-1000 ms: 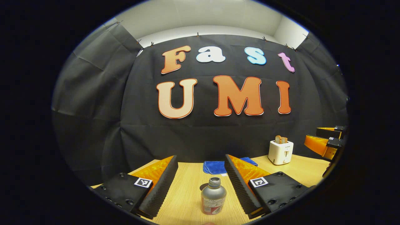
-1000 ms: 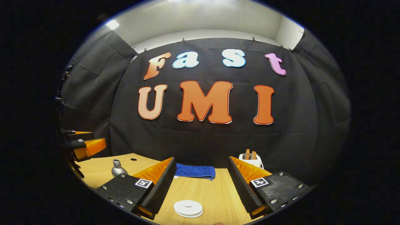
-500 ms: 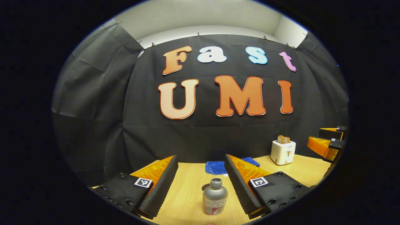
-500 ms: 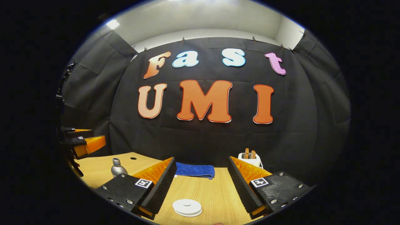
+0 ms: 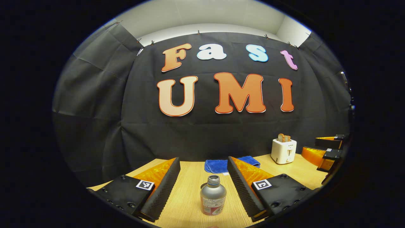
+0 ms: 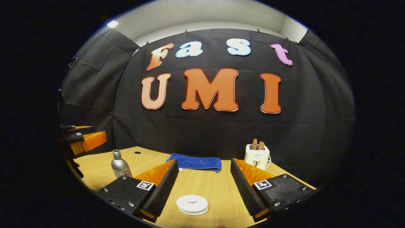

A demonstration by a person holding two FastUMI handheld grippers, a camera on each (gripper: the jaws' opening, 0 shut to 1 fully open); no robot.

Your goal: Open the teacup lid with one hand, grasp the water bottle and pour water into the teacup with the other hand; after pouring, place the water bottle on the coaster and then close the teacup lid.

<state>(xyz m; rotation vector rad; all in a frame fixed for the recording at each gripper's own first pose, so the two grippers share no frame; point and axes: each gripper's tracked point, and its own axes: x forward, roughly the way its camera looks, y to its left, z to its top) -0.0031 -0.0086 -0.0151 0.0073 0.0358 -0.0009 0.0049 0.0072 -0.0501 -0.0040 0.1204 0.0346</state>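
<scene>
Centrally in the left gripper view, one water bottle (image 5: 213, 195) stands upright on the wooden table (image 5: 190, 190), silver, cap off, neck open, a label band low on its body. It sits between the two fingers of the left tool (image 5: 203, 180), slightly nearer the right finger, touching neither. Left tool spread wide, holding nothing. Same bottle seen from the right gripper view (image 6: 120, 164) at the left, partly behind that tool's own left finger.

One white round teacup lid (image 6: 192, 204), flat with a small centre knob, lies low in the right gripper view on the table (image 6: 215, 190). It sits between the fingers of the right tool (image 6: 204, 181), closer to the left finger, apart from both. Right tool spread wide, gripping nothing. Cup body under the lid: cannot tell.

Each tool also shows at the edge of the other's view: the right one far right in the left gripper view (image 5: 326, 152), the left one far left in the right gripper view (image 6: 83, 139).

One blue folded cloth (image 6: 196, 162) lies at the table's back edge by the black wall cloth. One white toaster (image 6: 257, 155) with two slices of toast (image 6: 258, 144) standing in its slots, right of the cloth. One small dark round spot (image 6: 137, 152) on the table behind the bottle.
</scene>
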